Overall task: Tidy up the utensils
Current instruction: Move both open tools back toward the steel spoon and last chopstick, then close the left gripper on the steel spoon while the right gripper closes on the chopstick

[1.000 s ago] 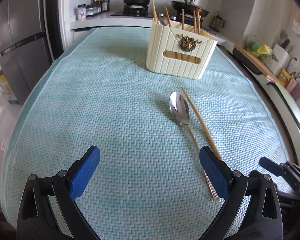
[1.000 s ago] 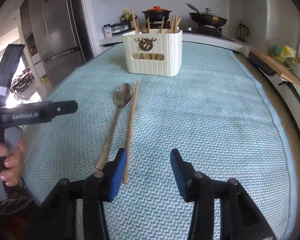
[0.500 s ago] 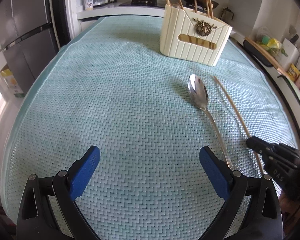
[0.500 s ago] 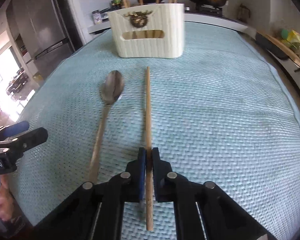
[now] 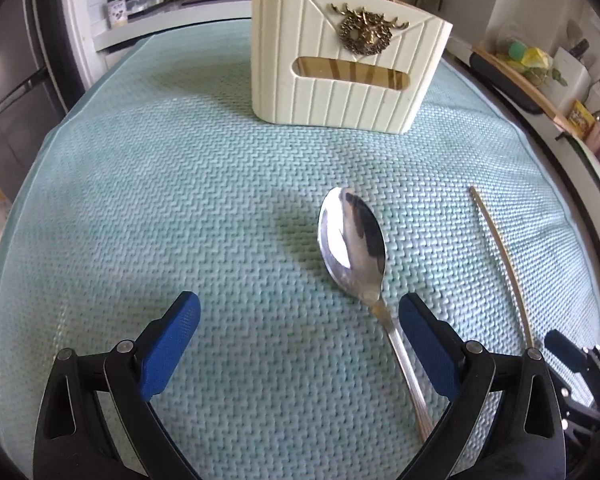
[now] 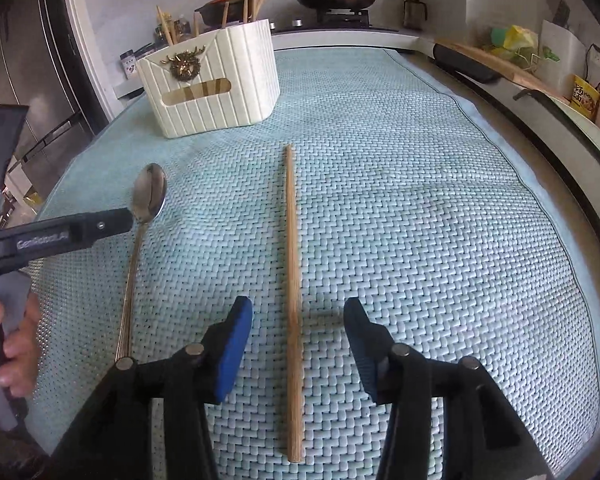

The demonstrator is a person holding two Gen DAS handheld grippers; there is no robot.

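Both grippers low over the surface, jaws apart, nothing gripped.
Left gripper (image 5: pixel 298 334): blue pads (image 5: pixel 168 344) spread wide, pointing forward; its body also shows at the left of the right wrist view, held by a hand (image 6: pixel 14 344). Right gripper (image 6: pixel 298 346): jaws parted moderately, pads (image 6: pixel 234 350) facing each other.

spoon (image 5: pixel 352 240): shiny polished metal
chopstick (image 6: pixel 292 280): plain matt wood
mat (image 6: pixel 420 220): woven teal cloth, rough
utensil holder (image 5: pixel 340 80): cream ribbed plastic
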